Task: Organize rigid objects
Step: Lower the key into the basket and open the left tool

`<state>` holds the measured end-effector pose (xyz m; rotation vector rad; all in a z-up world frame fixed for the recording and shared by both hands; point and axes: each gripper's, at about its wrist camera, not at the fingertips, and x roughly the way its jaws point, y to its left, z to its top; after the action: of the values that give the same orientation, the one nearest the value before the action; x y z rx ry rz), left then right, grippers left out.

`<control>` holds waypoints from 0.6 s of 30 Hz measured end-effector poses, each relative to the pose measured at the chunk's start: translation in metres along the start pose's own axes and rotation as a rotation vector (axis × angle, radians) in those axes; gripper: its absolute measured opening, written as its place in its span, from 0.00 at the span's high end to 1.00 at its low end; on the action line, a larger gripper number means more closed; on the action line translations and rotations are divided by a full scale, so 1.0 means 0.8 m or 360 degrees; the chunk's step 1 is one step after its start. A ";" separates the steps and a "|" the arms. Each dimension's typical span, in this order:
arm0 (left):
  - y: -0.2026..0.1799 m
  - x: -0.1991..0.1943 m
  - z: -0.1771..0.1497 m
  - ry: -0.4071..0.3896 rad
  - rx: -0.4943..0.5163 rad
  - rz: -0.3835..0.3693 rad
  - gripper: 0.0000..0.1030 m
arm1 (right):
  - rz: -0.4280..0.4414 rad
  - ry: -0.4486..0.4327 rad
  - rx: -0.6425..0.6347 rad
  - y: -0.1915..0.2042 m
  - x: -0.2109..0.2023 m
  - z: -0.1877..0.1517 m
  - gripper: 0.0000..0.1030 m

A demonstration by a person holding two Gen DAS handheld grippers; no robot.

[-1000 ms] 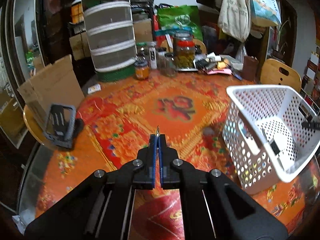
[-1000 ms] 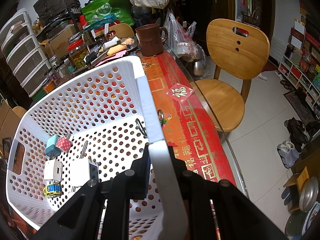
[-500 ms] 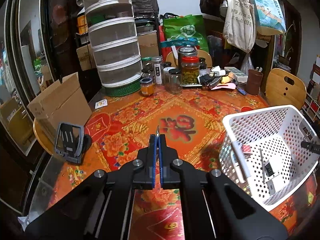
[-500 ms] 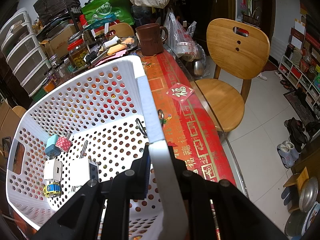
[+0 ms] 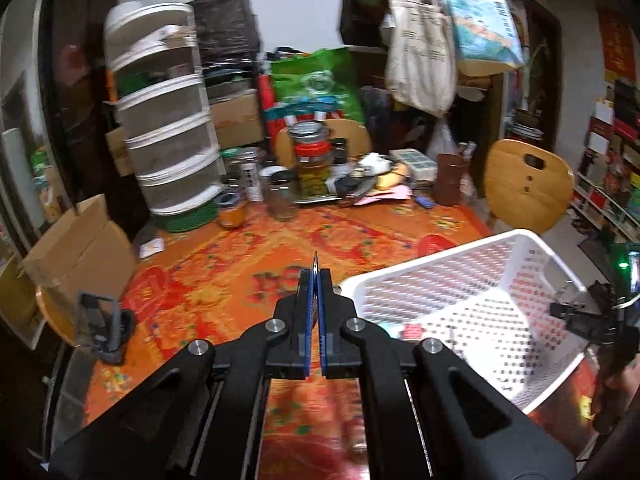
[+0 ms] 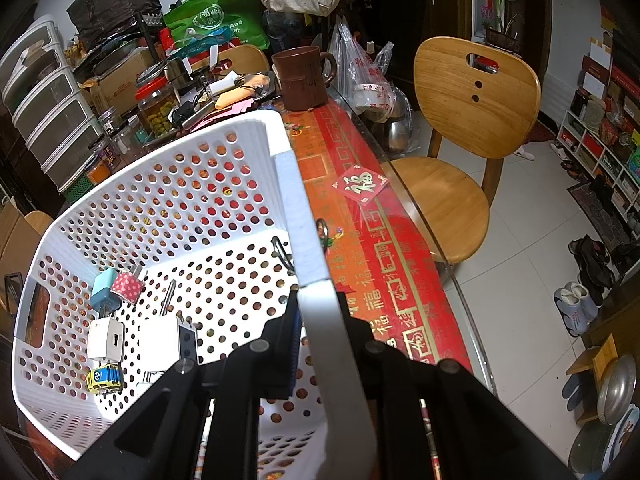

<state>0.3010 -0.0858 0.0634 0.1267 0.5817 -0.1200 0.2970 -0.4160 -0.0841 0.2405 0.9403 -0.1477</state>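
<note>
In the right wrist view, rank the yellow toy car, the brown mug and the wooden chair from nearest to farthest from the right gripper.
1. Yellow toy car: in the white basket, low left of the right gripper, which clamps the basket rim.
2. Brown mug: on the table beyond the basket.
3. Wooden chair: off the table, upper right; roughly as far as the mug, too close to call.
</note>
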 end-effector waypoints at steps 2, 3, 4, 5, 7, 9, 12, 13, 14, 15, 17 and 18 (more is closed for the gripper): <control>-0.023 0.006 0.002 0.0016 0.0026 -0.0075 0.98 | 0.0000 0.0000 0.0002 0.000 0.000 0.000 0.89; -0.035 0.010 0.002 0.0031 0.0039 -0.0109 0.98 | -0.0001 -0.0001 0.0002 0.000 0.000 0.000 0.89; -0.045 0.015 0.002 0.0049 0.0050 -0.0134 0.98 | 0.0000 0.0000 0.0002 0.000 0.000 0.000 0.89; -0.055 0.021 0.001 0.0069 0.0062 -0.0153 0.98 | 0.0002 -0.0002 0.0002 0.000 0.000 0.000 0.89; -0.077 0.035 -0.003 0.0121 0.0091 -0.0190 0.98 | 0.0002 -0.0002 0.0002 0.000 0.000 -0.001 0.89; -0.097 0.051 -0.010 0.0180 0.0115 -0.0214 0.98 | 0.0002 -0.0002 0.0002 0.001 0.001 -0.001 0.89; -0.118 0.069 -0.021 0.0243 0.0146 -0.0229 0.98 | 0.0005 -0.0001 0.0001 0.001 0.001 -0.001 0.89; -0.123 0.077 -0.025 0.0272 0.0146 -0.0240 0.98 | 0.0004 -0.0002 0.0000 0.001 0.001 -0.001 0.89; -0.126 0.081 -0.028 0.0291 0.0148 -0.0243 0.98 | 0.0004 -0.0001 0.0000 0.002 0.001 -0.002 0.89; -0.131 0.087 -0.032 0.0313 0.0151 -0.0252 0.98 | 0.0004 -0.0001 0.0000 0.002 0.001 -0.002 0.89; -0.135 0.098 -0.038 0.0350 0.0146 -0.0277 0.98 | 0.0002 0.0001 0.0001 0.002 0.002 -0.002 0.89; -0.137 0.103 -0.040 0.0365 0.0144 -0.0288 0.98 | 0.0002 0.0001 0.0000 0.002 0.002 -0.003 0.89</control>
<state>0.3354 -0.1950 -0.0180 0.1770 0.8167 -0.3103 0.2967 -0.4140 -0.0865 0.2412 0.9410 -0.1465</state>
